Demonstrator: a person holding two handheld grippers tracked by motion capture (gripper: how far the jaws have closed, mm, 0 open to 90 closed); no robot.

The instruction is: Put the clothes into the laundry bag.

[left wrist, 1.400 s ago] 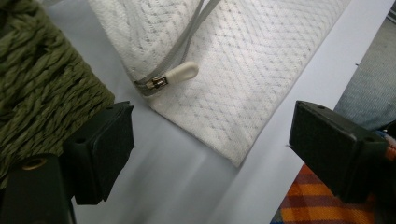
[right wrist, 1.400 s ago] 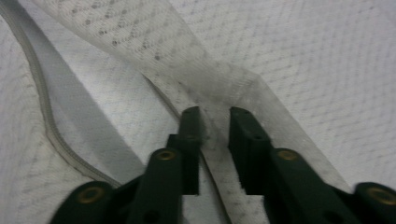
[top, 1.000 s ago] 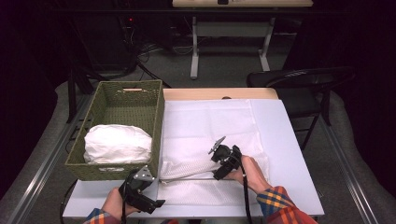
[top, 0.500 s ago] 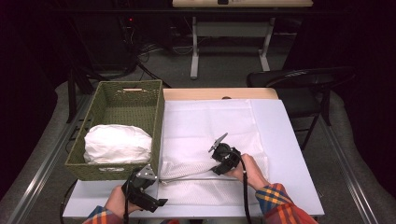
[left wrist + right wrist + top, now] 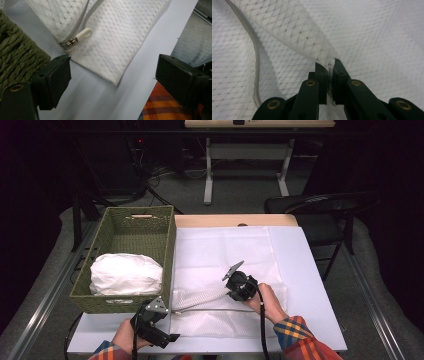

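Note:
A white mesh laundry bag (image 5: 225, 270) lies flat on the white table (image 5: 310, 285). My right gripper (image 5: 231, 287) is shut on a pinched fold of the mesh (image 5: 322, 53) and holds it lifted above the bag. A grey zipper (image 5: 257, 67) runs beside that fold. The zipper's white pull tab (image 5: 83, 34) lies at the bag's near left corner (image 5: 112, 77). My left gripper (image 5: 162, 322) is open at the table's front edge, its jaws wide on either side of that corner, a little short of the pull tab.
A green woven basket (image 5: 167, 255) stands at the table's left with a white bundled cloth (image 5: 125, 272) inside; its wall (image 5: 17, 57) sits right by my left gripper. A black chair (image 5: 320, 207) stands beyond the far right corner. Plaid sleeves (image 5: 300, 340) enter from below.
My left gripper has crept forward and right toward the bag's near left corner. The right gripper has held its lifted fold almost still.

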